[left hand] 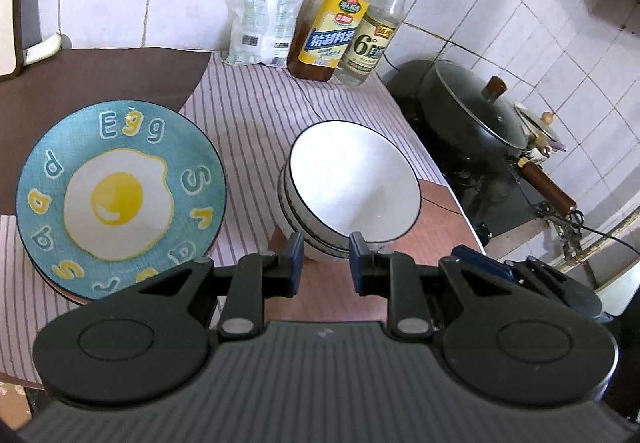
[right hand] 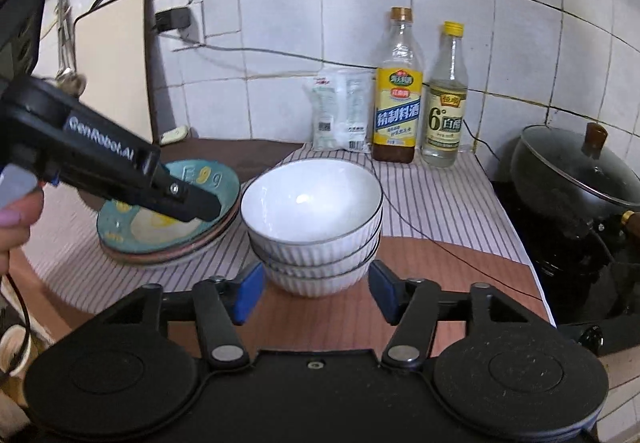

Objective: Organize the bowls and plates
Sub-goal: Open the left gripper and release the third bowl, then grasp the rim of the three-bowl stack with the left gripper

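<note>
Right wrist view: we see bowls nested and plates stacked mid-tabletop; sorting looks nearly done. Right claw spread, left claw slightly parted, both empty.

plate stack: far rim and egg print hidden behind left gripper | lower bowls: only outer walls show | pot: cut by right edge | bag: print too small to read
</note>
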